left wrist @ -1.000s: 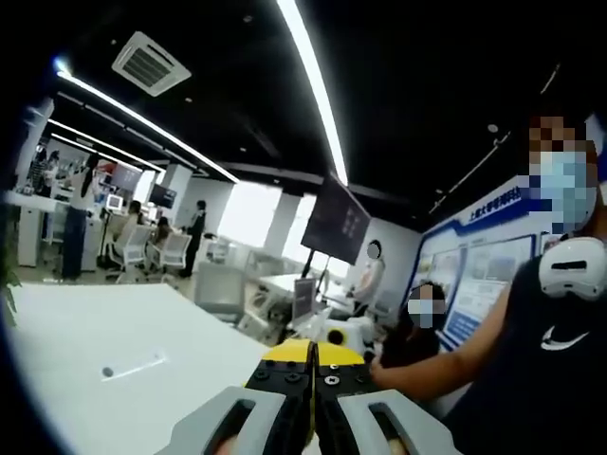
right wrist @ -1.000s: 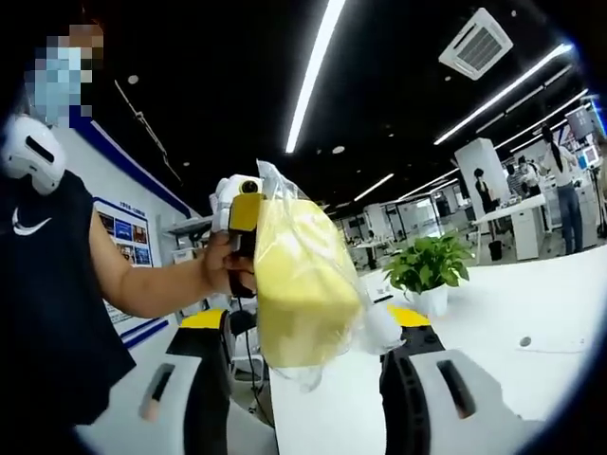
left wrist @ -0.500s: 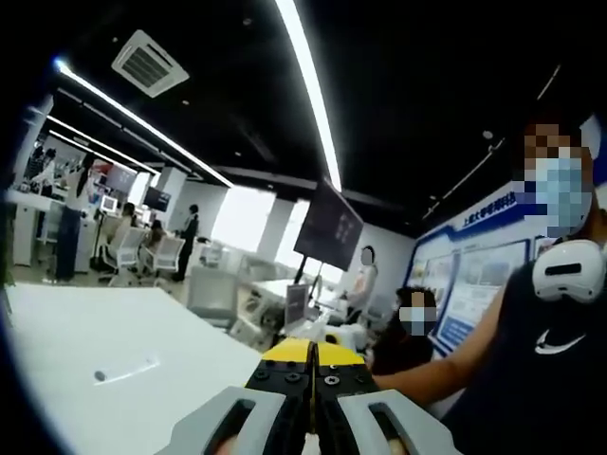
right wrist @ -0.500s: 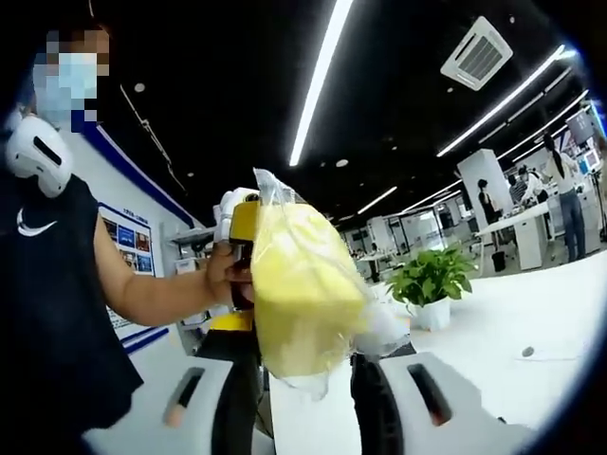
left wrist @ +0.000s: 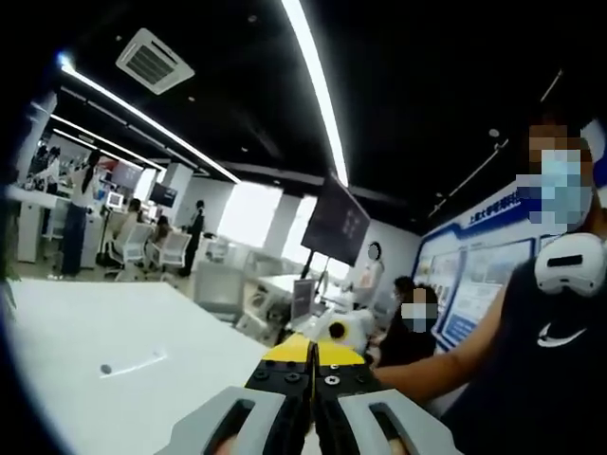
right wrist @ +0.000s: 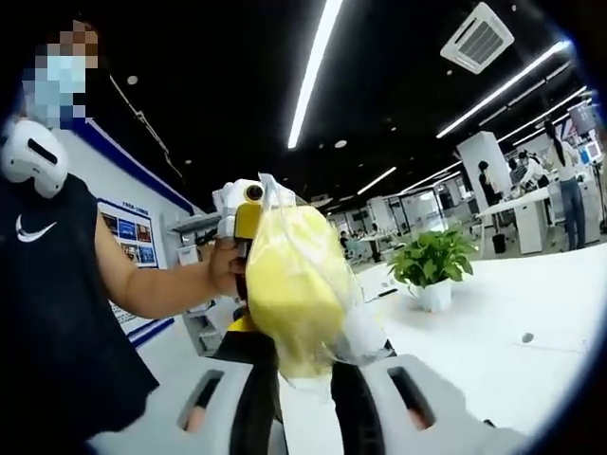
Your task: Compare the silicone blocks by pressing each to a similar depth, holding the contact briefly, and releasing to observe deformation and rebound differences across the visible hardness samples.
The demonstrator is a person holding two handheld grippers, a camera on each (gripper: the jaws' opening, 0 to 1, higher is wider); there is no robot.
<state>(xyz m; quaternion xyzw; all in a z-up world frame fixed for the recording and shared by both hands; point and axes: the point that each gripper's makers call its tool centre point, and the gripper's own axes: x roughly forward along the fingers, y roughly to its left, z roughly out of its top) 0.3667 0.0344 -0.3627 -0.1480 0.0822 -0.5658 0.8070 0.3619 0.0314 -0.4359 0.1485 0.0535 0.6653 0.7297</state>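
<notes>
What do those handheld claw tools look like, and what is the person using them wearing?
Each gripper has pale grey moulded jaws with slots, black inner parts dotted with screws, and yellow tips. The right gripper looks the same. The person wears a dark sleeveless top with a white swoosh logo and white headphones round the neck.

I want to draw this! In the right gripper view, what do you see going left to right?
Person in the dark shirt → yellow block in its clear bag, squeezed by the right tongs → potted plant → white table.
</notes>
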